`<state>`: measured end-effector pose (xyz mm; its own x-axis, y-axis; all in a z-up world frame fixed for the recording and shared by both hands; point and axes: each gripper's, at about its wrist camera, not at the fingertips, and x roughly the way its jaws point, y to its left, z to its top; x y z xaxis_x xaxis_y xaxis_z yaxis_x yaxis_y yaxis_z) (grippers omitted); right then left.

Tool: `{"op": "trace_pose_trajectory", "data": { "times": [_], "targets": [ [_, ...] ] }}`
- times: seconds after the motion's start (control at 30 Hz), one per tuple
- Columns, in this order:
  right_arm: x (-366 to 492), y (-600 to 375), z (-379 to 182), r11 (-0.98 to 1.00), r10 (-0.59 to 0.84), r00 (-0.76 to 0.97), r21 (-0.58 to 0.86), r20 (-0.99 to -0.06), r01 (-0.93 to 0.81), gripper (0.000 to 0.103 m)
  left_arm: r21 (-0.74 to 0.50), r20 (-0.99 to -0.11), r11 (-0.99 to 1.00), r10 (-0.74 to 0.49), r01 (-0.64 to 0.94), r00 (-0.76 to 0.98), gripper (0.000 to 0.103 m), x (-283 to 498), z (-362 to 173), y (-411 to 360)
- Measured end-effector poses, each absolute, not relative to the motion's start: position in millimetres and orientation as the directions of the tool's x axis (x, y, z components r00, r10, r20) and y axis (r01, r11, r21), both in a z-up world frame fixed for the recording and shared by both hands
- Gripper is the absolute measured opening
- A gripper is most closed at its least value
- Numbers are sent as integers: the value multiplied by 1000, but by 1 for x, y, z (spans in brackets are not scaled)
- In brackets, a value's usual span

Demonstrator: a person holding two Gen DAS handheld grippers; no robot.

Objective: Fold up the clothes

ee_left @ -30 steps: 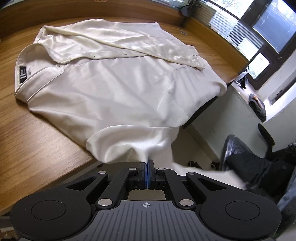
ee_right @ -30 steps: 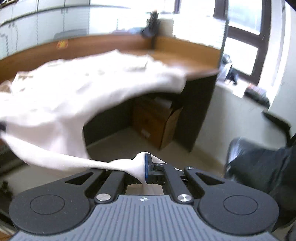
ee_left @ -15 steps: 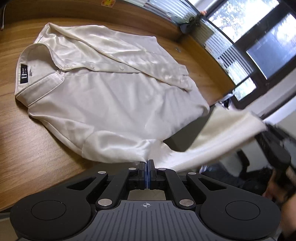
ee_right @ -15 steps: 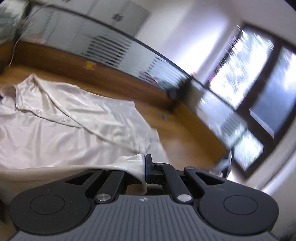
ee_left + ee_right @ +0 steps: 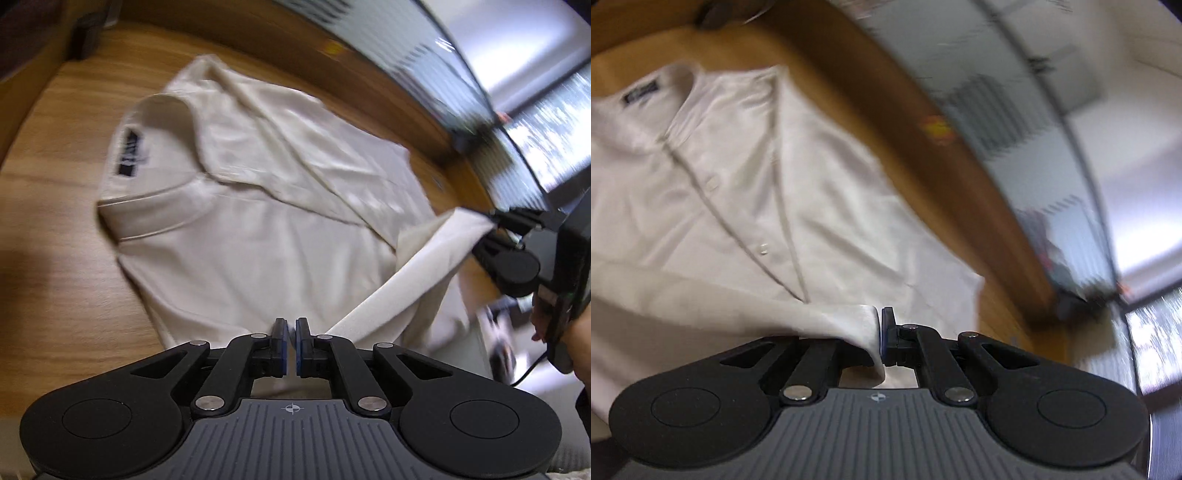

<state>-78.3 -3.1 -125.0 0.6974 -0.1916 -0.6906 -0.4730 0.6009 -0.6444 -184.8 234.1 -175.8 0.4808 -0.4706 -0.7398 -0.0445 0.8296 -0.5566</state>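
A cream button-up shirt (image 5: 258,221) lies flat on the wooden desk (image 5: 55,240), collar and dark label (image 5: 129,155) to the left. Its near sleeve (image 5: 424,266) is lifted and stretched across the shirt's lower right. My right gripper (image 5: 495,221) is shut on the sleeve's cuff; the right wrist view shows the cuff (image 5: 864,325) pinched in my right gripper (image 5: 880,339) above the shirt's button placket (image 5: 709,184). My left gripper (image 5: 291,345) hovers at the shirt's near edge, its blue pads a narrow gap apart with no cloth held between them.
A raised wooden rim (image 5: 258,48) runs behind the desk, with a glass partition (image 5: 424,55) above it and a window (image 5: 554,147) at the right. A dark object (image 5: 86,37) sits at the far left corner. A person's hand (image 5: 557,332) holds the right gripper.
My left gripper has let go of the sleeve and its pads have parted. The right gripper carried the cuff up from below the desk edge and over the shirt. Both cameras swung left.
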Motion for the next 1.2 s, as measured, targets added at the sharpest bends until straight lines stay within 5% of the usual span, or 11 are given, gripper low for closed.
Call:
{"op": "trace_pose_trajectory", "data": {
  "times": [0.07,0.2,0.47,0.63,0.93,1.2],
  "targets": [
    [-63,2,-144,545,-150,677,-632,-720,-551,2,-550,-750,826,-427,-119,505,5,-185,-176,234],
    [-42,7,-175,409,-69,615,-584,-786,-701,30,-523,-766,819,-329,-237,553,5,-189,-174,232],
    [-22,-19,-178,269,108,415,-376,-903,-887,52,-394,-797,847,-122,-357,591,15,-205,-158,204],
    [-6,-59,-155,307,265,228,-143,-937,-941,52,-315,-799,872,-32,-374,600,23,-213,-140,166],
    [15,-125,-124,393,539,55,193,-841,-899,59,-293,-810,853,20,-433,587,32,-223,-138,94],
    [-24,-150,-118,280,607,7,205,-795,-938,59,-261,-820,865,36,-429,572,40,-233,-140,67]
  ]
}}
